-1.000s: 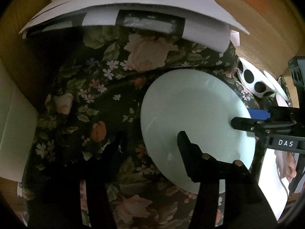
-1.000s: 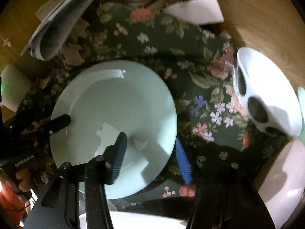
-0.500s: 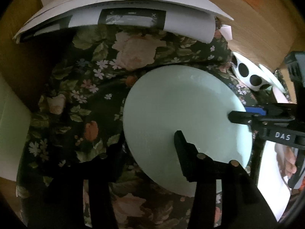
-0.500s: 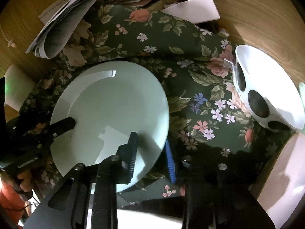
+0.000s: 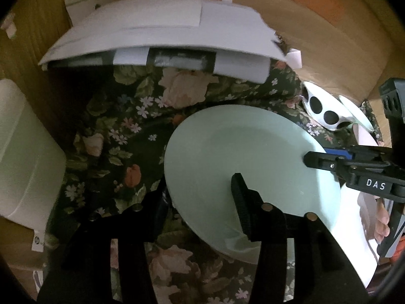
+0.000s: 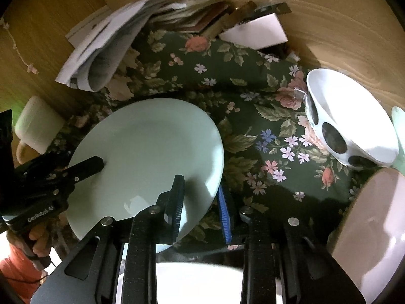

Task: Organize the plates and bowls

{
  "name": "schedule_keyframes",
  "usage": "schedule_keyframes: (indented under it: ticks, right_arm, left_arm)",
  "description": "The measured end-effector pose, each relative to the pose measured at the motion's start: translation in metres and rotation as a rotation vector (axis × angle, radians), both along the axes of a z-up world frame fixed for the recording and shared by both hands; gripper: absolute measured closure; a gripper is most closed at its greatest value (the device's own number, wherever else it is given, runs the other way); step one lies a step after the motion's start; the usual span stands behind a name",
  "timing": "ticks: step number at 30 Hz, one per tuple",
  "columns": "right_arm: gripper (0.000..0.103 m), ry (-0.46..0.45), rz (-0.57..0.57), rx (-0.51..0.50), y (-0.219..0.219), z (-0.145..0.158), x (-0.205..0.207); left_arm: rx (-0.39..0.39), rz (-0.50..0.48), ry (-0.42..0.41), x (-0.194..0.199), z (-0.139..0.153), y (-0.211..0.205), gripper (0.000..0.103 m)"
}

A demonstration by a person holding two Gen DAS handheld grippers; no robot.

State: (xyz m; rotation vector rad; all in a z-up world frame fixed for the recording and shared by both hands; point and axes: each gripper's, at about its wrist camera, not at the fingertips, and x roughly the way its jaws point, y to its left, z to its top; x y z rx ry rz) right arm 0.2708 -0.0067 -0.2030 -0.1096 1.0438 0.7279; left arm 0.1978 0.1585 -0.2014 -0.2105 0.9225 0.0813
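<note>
Pale green plate (image 5: 243, 162) tilted over floral cloth (image 5: 121, 131), left gripper (image 5: 200, 195) straddling its near rim, jaws apart. Right gripper (image 5: 326, 158) pinches the plate's right edge. Spotted white bowl (image 5: 321, 109) behind; papers (image 5: 162, 40) on top.

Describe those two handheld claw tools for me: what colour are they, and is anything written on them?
Both are black plastic with silver screw heads. The left gripper has black ribbed pads and white "GenRobot.AI" lettering on its body. The right gripper has blue ribbed pads and a white "DAS" label. Bare fingers grip each handle; an orange-red sleeve or garment shows beside the left one.
</note>
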Motion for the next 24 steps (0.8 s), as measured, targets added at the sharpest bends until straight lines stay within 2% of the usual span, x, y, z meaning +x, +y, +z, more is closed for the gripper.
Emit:
schedule_keyframes:
  ticks: [14, 24]
  right_arm:
    - [0.08, -0.059, -0.029, 0.053, -0.044, 0.032, -0.02]
    - [0.08, -0.106, -0.056, 0.077, -0.066, 0.048, -0.051]
  left_arm:
    - [0.025, -0.024, -0.073, -0.029, 0.035, -0.02, 0.055]
    - [0.041, -0.048, -0.121, -0.051, 0.058, -0.043, 0.055]
